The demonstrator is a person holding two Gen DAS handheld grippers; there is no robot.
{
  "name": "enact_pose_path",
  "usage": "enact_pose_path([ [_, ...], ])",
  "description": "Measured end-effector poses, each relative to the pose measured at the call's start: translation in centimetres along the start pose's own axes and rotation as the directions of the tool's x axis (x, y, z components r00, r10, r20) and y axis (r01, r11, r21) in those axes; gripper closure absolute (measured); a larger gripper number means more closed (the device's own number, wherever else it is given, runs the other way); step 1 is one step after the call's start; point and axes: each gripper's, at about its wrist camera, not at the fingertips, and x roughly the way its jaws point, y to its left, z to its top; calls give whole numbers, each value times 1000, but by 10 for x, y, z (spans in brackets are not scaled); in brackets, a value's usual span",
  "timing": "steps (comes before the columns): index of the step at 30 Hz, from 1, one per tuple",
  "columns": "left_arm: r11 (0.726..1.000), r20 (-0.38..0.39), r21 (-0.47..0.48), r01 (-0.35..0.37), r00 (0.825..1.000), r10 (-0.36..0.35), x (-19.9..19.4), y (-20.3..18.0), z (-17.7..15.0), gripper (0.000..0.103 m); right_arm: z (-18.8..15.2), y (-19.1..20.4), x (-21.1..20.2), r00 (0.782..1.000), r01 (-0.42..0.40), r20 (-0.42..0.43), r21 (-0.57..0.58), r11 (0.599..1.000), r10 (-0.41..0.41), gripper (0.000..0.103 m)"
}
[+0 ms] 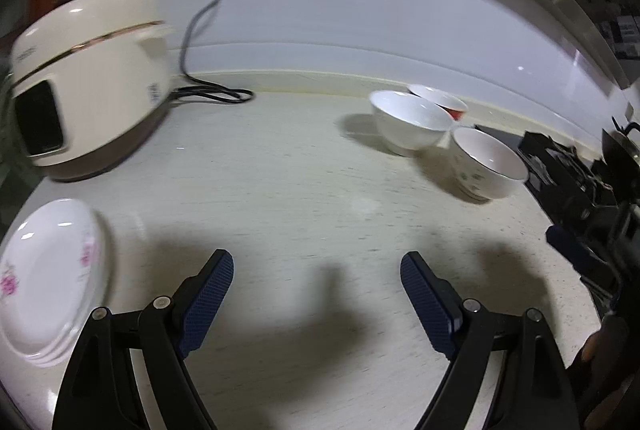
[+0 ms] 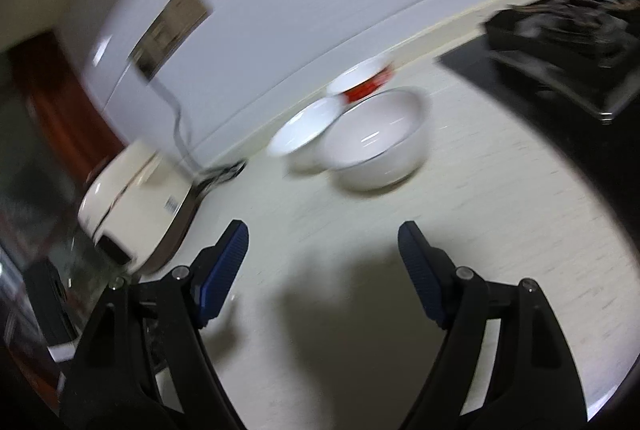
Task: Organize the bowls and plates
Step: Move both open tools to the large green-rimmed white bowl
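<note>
Left wrist: left tool (image 1: pixel 316 270) angled down, spread, empty; right tool (image 2: pixel 322 240) likewise.

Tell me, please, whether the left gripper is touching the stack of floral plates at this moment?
Apart. The left wrist view shows the left gripper open over bare counter, with a strip of counter visible between its fingers and the plates.

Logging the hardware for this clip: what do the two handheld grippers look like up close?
Both match: the left gripper and right gripper have glossy black angular linkage arms joined by round silver pivot pins. Each finger ends in a flat, dark blue pad with fine diamond-grid texture. No cables, labels or sleeves are visible on either.
</note>
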Motion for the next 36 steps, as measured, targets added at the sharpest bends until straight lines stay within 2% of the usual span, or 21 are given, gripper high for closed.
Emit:
enact_pose_path([
  [7,1000,-51,-2,17,999,-17,28,-27,6,16,39,-61,-11,996,52,64,140,989,-61,20],
  [11,1000,-89,1,23,996,-23,42,-39,9,16,42,-85,-13,997,-5,70,260,966,-13,19],
  [14,1000,-100,-5,30,995,-30,49,-45,11,16,43,-82,-12,998,-15,68,255,967,-3,19],
  [16,999,-134,-13,41,990,-43,56,-46,11,16,42,-83,-16,998,-15,66,245,969,-2,19],
  [18,999,-173,-32,17,985,-23,64,-44,10,16,42,-79,-16,997,-16,72,225,974,0,19],
  [25,993,-149,-99,68,985,-82,61,-31,6,14,39,-66,-8,998,14,57,162,987,-23,19],
  [32,992,-153,-99,80,984,-94,61,-30,8,10,51,-56,18,1000,27,-18,113,993,-25,19],
  [36,991,-151,-104,87,983,-102,61,-30,9,9,70,-51,47,992,84,-101,102,991,-74,20],
])
